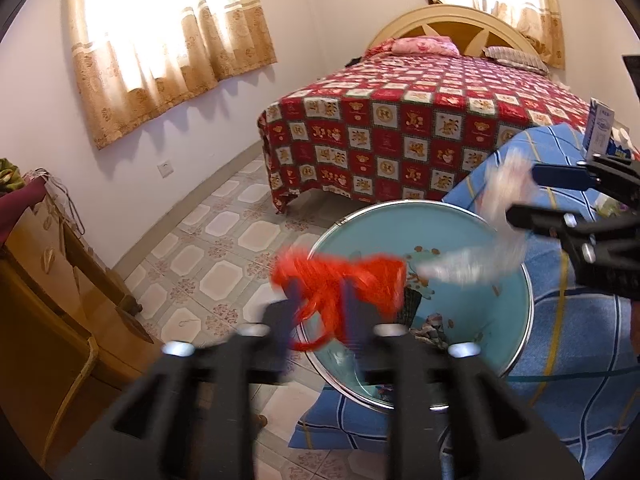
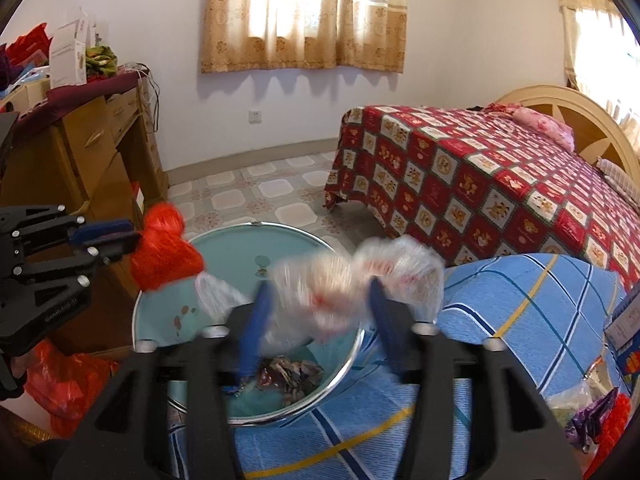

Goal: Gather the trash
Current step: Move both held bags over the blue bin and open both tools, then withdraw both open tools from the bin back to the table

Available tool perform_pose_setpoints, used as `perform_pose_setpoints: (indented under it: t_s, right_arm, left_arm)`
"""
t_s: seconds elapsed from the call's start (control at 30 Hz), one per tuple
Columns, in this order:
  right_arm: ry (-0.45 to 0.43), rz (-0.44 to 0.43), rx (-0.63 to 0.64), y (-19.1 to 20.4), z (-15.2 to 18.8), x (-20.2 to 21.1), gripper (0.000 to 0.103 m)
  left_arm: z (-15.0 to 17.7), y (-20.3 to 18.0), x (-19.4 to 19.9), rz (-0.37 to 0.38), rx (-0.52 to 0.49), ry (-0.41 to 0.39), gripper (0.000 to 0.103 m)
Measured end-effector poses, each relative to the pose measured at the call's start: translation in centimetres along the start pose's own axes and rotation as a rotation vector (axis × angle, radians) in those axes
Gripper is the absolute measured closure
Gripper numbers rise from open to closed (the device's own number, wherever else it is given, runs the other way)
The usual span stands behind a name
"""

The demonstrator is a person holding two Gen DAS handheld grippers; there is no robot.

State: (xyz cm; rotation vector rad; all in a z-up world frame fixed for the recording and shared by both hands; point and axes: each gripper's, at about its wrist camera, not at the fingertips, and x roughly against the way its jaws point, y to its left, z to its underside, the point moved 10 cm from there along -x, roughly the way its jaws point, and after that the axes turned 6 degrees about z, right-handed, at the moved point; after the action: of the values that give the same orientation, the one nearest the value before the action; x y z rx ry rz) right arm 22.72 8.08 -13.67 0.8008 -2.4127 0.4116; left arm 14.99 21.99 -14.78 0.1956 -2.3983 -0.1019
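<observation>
The left gripper (image 1: 316, 308) sits closest to its camera, fingers parted, a blurred red bag (image 1: 340, 284) between them over the near rim of the bin (image 1: 516, 312); whether the pads press on it I cannot tell. To the right, the right gripper (image 2: 316, 312) is also parted with a blurred clear bag (image 2: 352, 284) between its blue fingers (image 2: 256, 320), directly above the bin; grip or release cannot be told there either. The bin is light blue with a chrome rim and has dark scraps at its bottom. It rests against a blue checked cloth (image 2: 520, 300). Behind stand a wooden dresser (image 2: 88, 152) at left and a bed (image 2: 500, 184) with a red patterned cover at right.
</observation>
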Motion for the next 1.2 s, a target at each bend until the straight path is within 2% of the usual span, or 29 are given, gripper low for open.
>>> perform_pose_setpoints:
  t_s: [0.03, 0.13, 0.23, 0.73, 0.87, 1.13, 1.2]
  right_arm:
    - [-0.001, 0.002, 0.0, 0.1, 0.1, 0.0, 0.035]
    - [0.002, 0.002, -0.003, 0.2, 0.3, 0.0, 0.034]
    - [-0.001, 0.005, -0.009, 0.0, 0.4, 0.1, 0.03]
    - [-0.012, 0.012, -0.014, -0.3, 0.4, 0.9, 0.025]
    - [-0.015, 0.018, -0.012, -0.2, 0.2, 1.1, 0.023]
    - [-0.022, 0.033, -0.029, -0.6, 0.5, 2.2, 0.019]
    - [-0.027, 0.039, -0.035, -0.9, 0.7, 2.6, 0.018]
  left_arm:
    - [-0.1, 0.1, 0.1, -0.01, 0.004, -0.008, 0.047]
    - [-0.2, 0.1, 0.2, -0.009, 0.005, -0.01, 0.047]
    - [-0.2, 0.1, 0.3, -0.012, 0.005, -0.011, 0.042]
    - [-0.3, -0.1, 0.5, -0.019, 0.009, -0.018, 0.032]
    - [-0.4, 0.2, 0.6, -0.027, 0.014, -0.022, 0.023]
    - [-0.4, 0.0, 0.7, -0.043, 0.001, -0.031, 0.016]
    - [-0.5, -0.3, 0.8, -0.069, -0.012, -0.048, 0.009]
